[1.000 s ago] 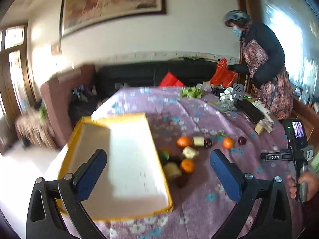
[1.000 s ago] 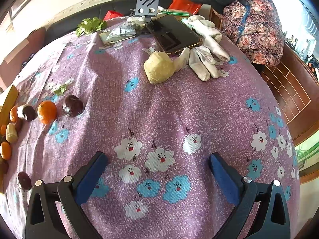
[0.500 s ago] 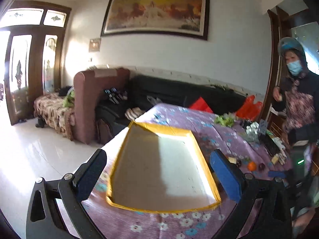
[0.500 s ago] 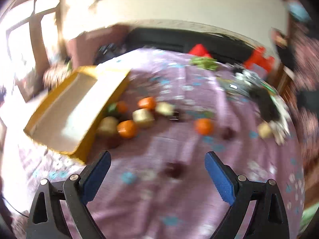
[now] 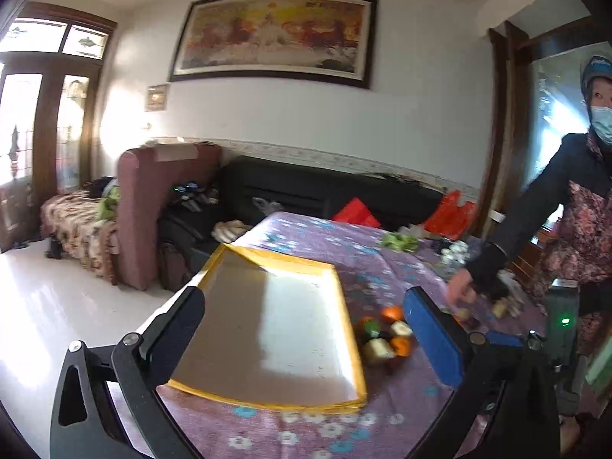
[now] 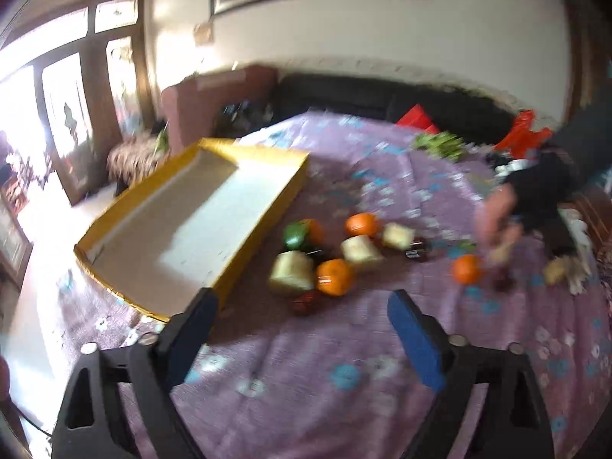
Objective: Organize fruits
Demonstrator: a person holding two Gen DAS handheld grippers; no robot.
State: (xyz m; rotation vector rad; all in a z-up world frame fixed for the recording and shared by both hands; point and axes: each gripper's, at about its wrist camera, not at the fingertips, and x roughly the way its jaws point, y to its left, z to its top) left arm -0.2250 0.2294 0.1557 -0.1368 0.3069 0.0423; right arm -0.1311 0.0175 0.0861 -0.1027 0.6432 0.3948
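A shallow yellow-rimmed box (image 5: 225, 394) lies empty on the purple flowered tablecloth; it also shows in the right wrist view (image 6: 264, 222). Beside its right edge lies a cluster of fruit: oranges (image 6: 334, 276), pale cut pieces (image 6: 291, 274), a green fruit (image 6: 293, 235) and dark plums (image 6: 306, 302). One orange (image 6: 466, 269) sits apart to the right. The cluster appears in the left wrist view (image 5: 386, 334). My left gripper (image 5: 306, 329) is open and empty above the box. My right gripper (image 6: 302, 329) is open and empty, just short of the fruit.
A masked person (image 5: 573, 206) at the right reaches a hand (image 6: 497, 222) over the table near the lone orange. Green leaves (image 6: 440, 143), gloves and small items lie at the far right. A black sofa (image 5: 325, 191) and a maroon armchair (image 5: 153, 199) stand behind the table.
Both grippers have swung left and steadied toward the box and fruit. The person's hand has come in over the table. Both grippers stay open.
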